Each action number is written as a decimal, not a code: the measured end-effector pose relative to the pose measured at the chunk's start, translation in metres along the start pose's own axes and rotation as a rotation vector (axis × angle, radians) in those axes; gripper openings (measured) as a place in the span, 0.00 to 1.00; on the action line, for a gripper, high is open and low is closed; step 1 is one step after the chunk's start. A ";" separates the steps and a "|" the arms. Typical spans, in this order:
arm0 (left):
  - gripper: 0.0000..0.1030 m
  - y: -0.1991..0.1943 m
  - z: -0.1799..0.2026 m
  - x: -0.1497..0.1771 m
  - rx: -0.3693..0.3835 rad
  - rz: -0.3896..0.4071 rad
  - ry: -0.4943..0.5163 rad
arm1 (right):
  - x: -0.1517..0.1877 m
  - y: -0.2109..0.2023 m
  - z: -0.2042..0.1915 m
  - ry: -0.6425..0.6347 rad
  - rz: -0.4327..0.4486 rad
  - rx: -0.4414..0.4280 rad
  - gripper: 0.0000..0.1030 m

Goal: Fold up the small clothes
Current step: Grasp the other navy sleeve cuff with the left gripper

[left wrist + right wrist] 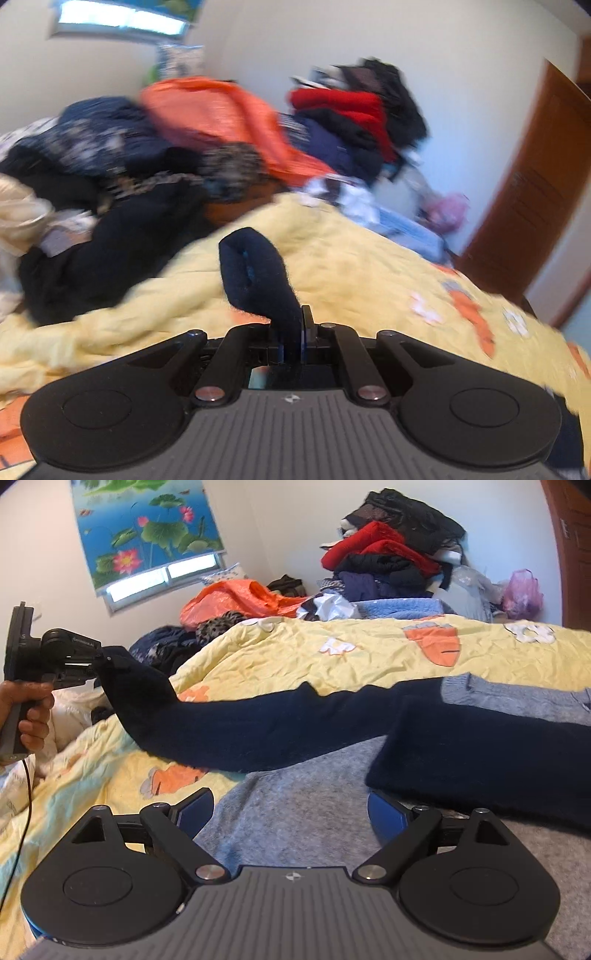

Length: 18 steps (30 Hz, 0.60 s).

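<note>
Sleeve of a sweater lifted above a bed.
The left gripper (99,661) was clamped on the navy sleeve (236,727), raised off the yellow quilt (332,664); the grey sweater (295,812) lay flat below the right gripper (291,812), whose jaws stood wide apart, holding nothing.

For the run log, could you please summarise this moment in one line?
left gripper: shut on navy sleeve, lifted | right gripper: open over grey sweater | surface: yellow quilt
</note>
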<state>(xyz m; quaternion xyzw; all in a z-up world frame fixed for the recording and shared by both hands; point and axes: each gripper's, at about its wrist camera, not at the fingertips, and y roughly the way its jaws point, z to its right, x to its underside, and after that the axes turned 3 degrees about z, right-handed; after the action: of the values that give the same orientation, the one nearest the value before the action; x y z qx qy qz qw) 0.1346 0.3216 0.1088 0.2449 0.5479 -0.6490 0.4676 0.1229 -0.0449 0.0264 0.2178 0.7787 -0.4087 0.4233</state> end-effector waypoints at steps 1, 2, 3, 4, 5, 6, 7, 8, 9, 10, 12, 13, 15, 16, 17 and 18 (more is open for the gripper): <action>0.06 0.000 0.017 0.005 0.006 -0.004 0.044 | -0.002 -0.002 0.003 0.007 0.002 0.008 0.87; 0.06 0.002 0.035 0.011 0.018 -0.010 0.088 | -0.005 -0.004 0.006 0.008 0.006 0.009 0.87; 0.07 0.003 0.051 0.020 0.046 -0.021 0.112 | -0.007 -0.006 0.009 0.006 0.007 0.011 0.87; 0.07 0.007 0.066 0.029 0.072 -0.034 0.127 | -0.010 -0.008 0.012 0.006 0.006 0.019 0.88; 0.07 0.009 0.082 0.039 0.085 -0.043 0.149 | -0.012 -0.011 0.016 0.006 0.007 0.031 0.88; 0.07 0.014 0.098 0.049 0.100 -0.054 0.178 | -0.014 -0.014 0.020 0.005 0.013 0.037 0.88; 0.07 0.019 0.113 0.059 0.113 -0.063 0.202 | -0.017 -0.017 0.024 0.006 0.018 0.044 0.88; 0.07 0.025 0.127 0.069 0.120 -0.076 0.223 | -0.020 -0.019 0.028 0.008 0.015 0.055 0.88; 0.07 0.032 0.140 0.079 0.125 -0.095 0.247 | -0.022 -0.020 0.031 0.009 0.010 0.060 0.88; 0.07 0.039 0.151 0.090 0.131 -0.118 0.266 | -0.024 -0.021 0.035 0.010 0.006 0.064 0.88; 0.08 0.055 0.170 0.111 0.109 -0.174 0.317 | -0.028 -0.019 0.041 0.012 -0.011 0.081 0.88; 0.09 0.061 0.178 0.120 0.089 -0.188 0.348 | -0.030 -0.018 0.045 0.020 -0.021 0.083 0.88; 0.23 0.067 0.191 0.136 0.056 -0.208 0.399 | -0.031 -0.013 0.053 0.060 -0.044 0.071 0.88; 0.49 0.067 0.195 0.141 0.072 -0.203 0.421 | -0.032 -0.011 0.056 0.082 -0.050 0.065 0.88; 0.81 0.062 0.197 0.144 0.086 -0.190 0.426 | -0.033 -0.008 0.059 0.103 -0.052 0.057 0.88; 0.81 0.054 0.196 0.144 0.069 -0.164 0.407 | -0.036 -0.003 0.061 0.123 -0.067 0.046 0.88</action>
<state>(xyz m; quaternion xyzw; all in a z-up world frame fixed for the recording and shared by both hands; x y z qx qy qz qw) 0.1564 0.0908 0.0181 0.3413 0.6264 -0.6404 0.2845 0.1694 -0.0968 0.0389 0.2261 0.8004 -0.4262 0.3558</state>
